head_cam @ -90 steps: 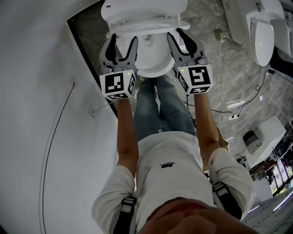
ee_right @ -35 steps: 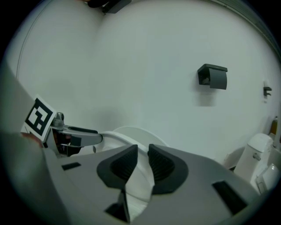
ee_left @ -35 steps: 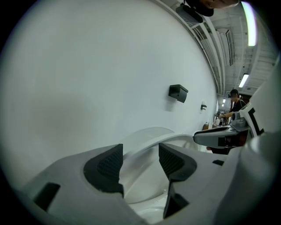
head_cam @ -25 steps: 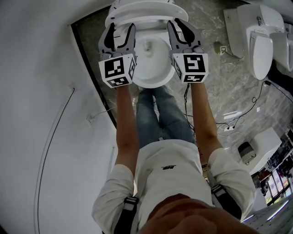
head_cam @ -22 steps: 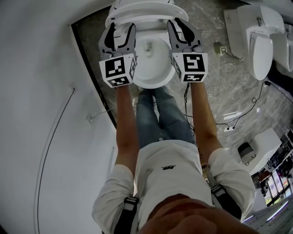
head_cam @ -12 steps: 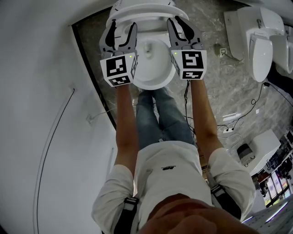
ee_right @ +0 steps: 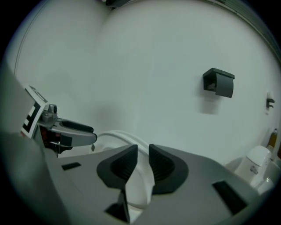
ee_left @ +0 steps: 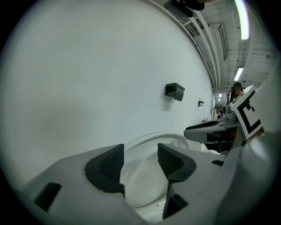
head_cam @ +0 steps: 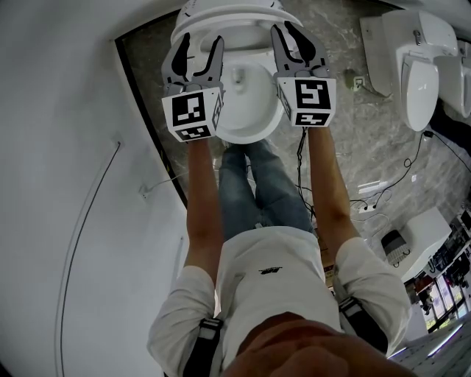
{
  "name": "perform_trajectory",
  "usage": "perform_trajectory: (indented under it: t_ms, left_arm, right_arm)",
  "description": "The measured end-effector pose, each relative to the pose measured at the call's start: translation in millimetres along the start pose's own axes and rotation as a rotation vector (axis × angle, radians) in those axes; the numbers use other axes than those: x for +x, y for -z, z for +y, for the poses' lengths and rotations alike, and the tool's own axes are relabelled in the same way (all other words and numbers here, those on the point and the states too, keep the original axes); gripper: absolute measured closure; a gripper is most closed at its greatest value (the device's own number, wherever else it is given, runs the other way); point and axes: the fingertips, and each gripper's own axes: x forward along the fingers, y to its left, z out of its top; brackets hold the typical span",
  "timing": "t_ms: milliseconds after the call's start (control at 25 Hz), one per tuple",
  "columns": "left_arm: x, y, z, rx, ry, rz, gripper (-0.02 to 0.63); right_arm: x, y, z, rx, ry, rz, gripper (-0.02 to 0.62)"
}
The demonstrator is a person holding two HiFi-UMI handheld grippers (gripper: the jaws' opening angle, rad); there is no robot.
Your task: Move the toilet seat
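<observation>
Both claws have pushed forward over the toilet bowl [head_cam: 243, 110] to the raised toilet seat [head_cam: 228, 13], which stands upright at the far end. The left claw [head_cam: 200, 40] is spread wide, with the rim showing beyond its gap. The right claw [head_cam: 285, 31] is pinched on the rim. The seat looks ready to swing down.

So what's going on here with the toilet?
A person stands at a toilet with a gripper in each hand. The right gripper has its jaws closed on the rim of the seat, which is lifted off the bowl. The left gripper is at the seat's other side with its jaws apart, gripping nothing.
</observation>
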Motion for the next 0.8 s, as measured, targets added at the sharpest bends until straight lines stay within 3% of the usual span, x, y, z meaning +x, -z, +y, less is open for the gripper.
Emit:
perform_trajectory:
  t_ms: [200,640,800]
  left_arm:
    - [-4.5,-2.0,-8.0,0.005,0.031,-0.007,0.361]
    - [-28.5,-7.8,-16.9,0.032,0.057,-0.047,0.516]
    - [-37.5,-13.3,-20.1,0.045,0.071,-0.062,0.543]
  right_arm:
    - [-7.3,0.6,6.8,-0.001,-0.026,-0.007,0.503]
    - [-30.4,-7.9,31.7,0.013,-0.085,-0.056,0.537]
    - [-41.2,-18.6,37.9,0.008,-0.095,-0.087,0.545]
